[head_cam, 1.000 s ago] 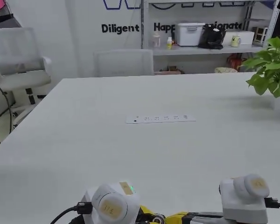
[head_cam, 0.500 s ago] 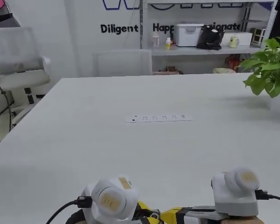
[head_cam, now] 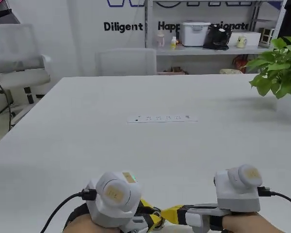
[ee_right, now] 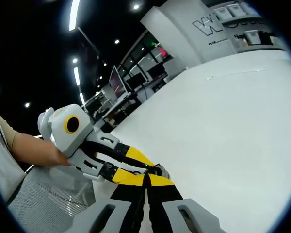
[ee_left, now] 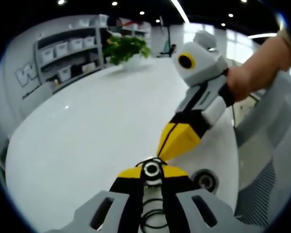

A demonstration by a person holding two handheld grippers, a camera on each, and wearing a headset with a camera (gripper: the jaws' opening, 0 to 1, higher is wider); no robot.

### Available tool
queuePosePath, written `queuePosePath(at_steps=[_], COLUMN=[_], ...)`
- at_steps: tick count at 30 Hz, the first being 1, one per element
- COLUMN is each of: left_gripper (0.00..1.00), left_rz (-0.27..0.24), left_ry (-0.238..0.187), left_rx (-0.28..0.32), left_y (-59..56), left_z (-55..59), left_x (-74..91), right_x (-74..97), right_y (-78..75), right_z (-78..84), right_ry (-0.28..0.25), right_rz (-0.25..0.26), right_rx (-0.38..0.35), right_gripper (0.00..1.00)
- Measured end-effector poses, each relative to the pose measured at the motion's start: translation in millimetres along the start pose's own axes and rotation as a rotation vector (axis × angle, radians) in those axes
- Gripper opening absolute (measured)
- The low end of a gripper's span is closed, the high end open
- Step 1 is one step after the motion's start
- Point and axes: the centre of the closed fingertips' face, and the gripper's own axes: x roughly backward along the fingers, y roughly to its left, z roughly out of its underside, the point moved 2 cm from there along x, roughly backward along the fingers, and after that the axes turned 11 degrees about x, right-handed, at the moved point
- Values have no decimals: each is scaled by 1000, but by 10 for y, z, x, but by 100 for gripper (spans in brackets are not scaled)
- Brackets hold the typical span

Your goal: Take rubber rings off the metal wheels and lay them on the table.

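White tabletop (head_cam: 160, 155) stretches wide. Down at six o'clock by its near edge, the left tongs (ee_left: 151, 175) pinch a small metal wheel (ee_left: 152, 168). The right tongs (ee_right: 146, 178), closed tight, touch the wheel from one o'clock in the left gripper view.

Left gripper (ee_left: 152, 171) and right gripper (ee_right: 146, 176) meet tip to tip, near and centre; left jaws clamp a small wheel (ee_left: 152, 168); right jaws pressed together; left hand (ee_right: 36, 148) and right hand (ee_left: 243, 78) grip the handles behind.
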Motion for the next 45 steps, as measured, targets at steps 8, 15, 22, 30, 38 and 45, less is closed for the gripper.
queuePosePath(at_steps=[8, 15, 22, 30, 38, 45], left_gripper=[18, 23, 30, 40, 53, 61], left_rz=[19, 72, 95, 91, 69, 47], left_ry=[22, -50, -101, -130, -124, -113], left_rx=[-6, 36, 51, 87, 99, 108], left_y=[11, 0, 20, 76, 25, 5], left_z=[-77, -263, -291, -132, 89, 241], left_x=[34, 294, 654, 1062, 1374, 1566], right_x=[-16, 8, -1, -87, -229, -374], right_y=[10, -8, 24, 229, 414, 531], right_z=[-27, -141, -228, -316, -204, -42], right_ry=[17, -20, -57, -56, 39, 147], right_rz=[-1, 1, -16, -84, -141, -176], right_rx=[25, 8, -10, -7, 15, 22], right_gripper=[0, 0, 0, 0, 0, 0])
